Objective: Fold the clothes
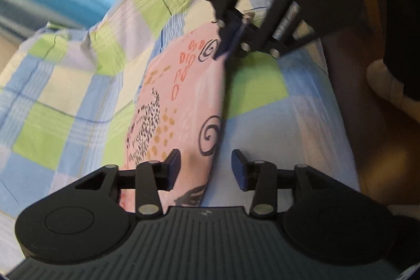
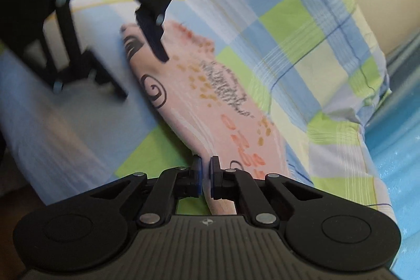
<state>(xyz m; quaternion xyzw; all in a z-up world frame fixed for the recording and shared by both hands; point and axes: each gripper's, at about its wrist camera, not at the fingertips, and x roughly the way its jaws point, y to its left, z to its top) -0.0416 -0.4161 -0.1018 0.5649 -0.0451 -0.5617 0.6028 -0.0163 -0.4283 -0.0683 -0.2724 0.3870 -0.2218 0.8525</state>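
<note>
Left wrist view: the left gripper stood wide apart, empty, over the pink cloth; at 12 o'clock the right gripper pinched its far corner

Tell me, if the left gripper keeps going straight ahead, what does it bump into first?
Probably the pink patterned cloth. The open left gripper has its edge between its fingers, with the checked sheet beside it. Depth is unclear.
</note>
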